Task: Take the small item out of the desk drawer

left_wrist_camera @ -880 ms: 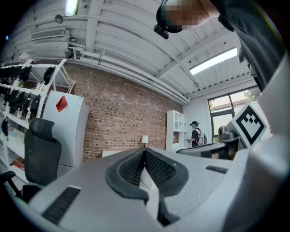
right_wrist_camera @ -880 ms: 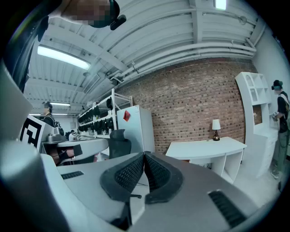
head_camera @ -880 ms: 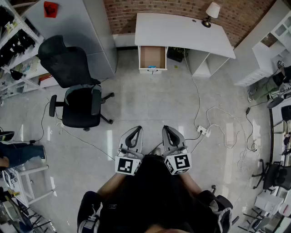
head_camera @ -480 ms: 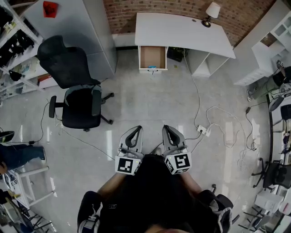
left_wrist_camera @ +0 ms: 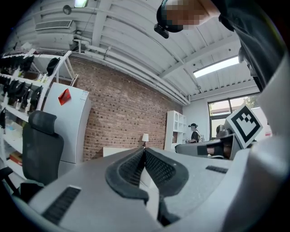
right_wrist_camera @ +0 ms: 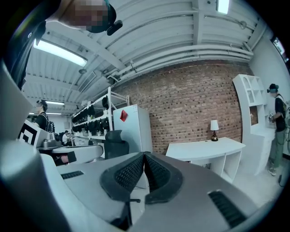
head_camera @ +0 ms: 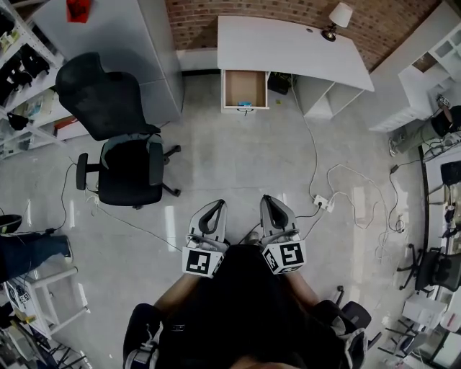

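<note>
Drawer (head_camera: 245,88) hangs open under the desk (head_camera: 288,47) at 12 o'clock, a small blue item (head_camera: 245,105) at its near edge, well apart from the left gripper (head_camera: 217,205) and right gripper (head_camera: 265,200), both level with jaws closed on nothing, likely because it is out of reach.

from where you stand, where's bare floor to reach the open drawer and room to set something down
Bare floor runs straight to the drawer, between the office chair and the white cable. The desk top is bare left of the lamp. Crowded: loose cables on the right.
</note>
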Tool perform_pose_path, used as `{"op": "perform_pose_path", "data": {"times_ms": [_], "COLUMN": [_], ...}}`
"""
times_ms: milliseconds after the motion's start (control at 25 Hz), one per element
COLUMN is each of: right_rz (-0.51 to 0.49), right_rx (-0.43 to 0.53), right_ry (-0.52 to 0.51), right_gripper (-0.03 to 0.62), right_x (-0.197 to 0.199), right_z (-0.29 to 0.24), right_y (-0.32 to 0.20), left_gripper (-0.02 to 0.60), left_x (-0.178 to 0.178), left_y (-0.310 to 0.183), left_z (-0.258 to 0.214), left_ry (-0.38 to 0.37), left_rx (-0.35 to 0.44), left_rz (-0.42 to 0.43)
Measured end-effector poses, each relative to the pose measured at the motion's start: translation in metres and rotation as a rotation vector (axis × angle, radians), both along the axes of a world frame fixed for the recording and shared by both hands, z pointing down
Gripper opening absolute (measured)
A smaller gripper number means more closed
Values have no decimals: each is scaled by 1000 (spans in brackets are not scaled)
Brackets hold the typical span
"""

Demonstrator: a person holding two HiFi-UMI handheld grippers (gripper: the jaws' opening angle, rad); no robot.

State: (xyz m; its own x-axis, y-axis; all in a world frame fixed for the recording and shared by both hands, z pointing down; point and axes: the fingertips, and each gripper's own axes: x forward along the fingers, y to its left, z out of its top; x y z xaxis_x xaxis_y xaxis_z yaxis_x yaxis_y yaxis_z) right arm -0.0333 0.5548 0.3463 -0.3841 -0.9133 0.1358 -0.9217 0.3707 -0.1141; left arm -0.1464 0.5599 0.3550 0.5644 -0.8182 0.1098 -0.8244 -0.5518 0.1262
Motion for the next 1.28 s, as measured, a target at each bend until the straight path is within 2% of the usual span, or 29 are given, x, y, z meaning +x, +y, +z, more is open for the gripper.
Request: {"op": "perform_pose_path", "data": {"times_ms": [240,440,520,800,1080,1280], "right_rz": [37,54,53,-4,-73,-125], "right_rx": [10,-13,-13,-18,-53,-71], "right_ry": [32,26,16,0,-8,23], "right_gripper": [26,26,26,26,26,26], "right_x": [-26,-22,-17,0,43,82], "right_z": [3,6,9,27,36,50], "right_y": [-17,-39,-58,-139,-252,-334], "left_gripper": [9,9,9,9,9,9], "left_x": [-34,-39,-36,-15,31,67], "left_y": [-24,-44,-60,-138,-240,-305], "left_z": [9,17,17,22,23,18], "left_ry": [-6,0,15,0,-87,-58], "left_rx": [-7,-27,2,17,-52,-18], "left_rz": [20,13,5,-23,-40,-75]}}
